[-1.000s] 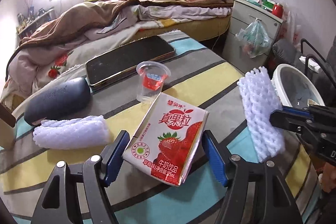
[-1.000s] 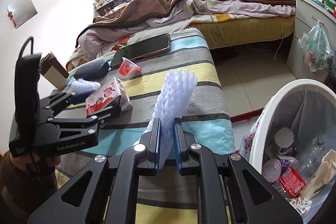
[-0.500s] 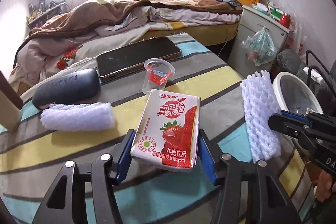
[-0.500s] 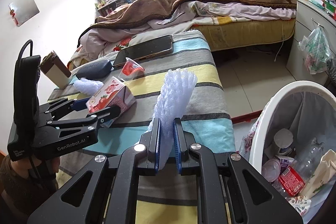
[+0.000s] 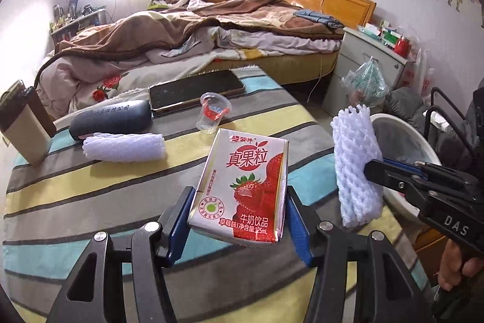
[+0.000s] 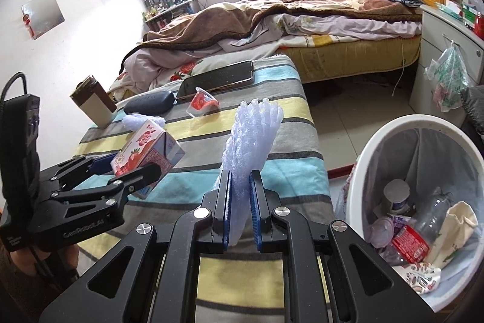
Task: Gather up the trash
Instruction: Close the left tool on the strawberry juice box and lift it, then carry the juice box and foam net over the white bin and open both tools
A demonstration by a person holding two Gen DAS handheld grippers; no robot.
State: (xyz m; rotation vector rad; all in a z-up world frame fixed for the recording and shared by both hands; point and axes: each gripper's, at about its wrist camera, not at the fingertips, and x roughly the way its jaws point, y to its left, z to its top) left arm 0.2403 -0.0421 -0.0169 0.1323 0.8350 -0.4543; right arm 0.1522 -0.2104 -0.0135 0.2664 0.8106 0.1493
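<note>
Left wrist: cup, phone behind carton.

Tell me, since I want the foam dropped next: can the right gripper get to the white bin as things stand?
Probably yes. The right gripper, shut on the foam net, hangs off the table's edge with the open white bin just to its right, and nothing lies between them. The left gripper with the milk carton is on the far side.

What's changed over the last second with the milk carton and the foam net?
The left gripper closed on the strawberry milk carton and lifted it off the striped cloth, tilting it up. The right gripper stays clamped on the foam net; the bin and other items are unmoved.
</note>
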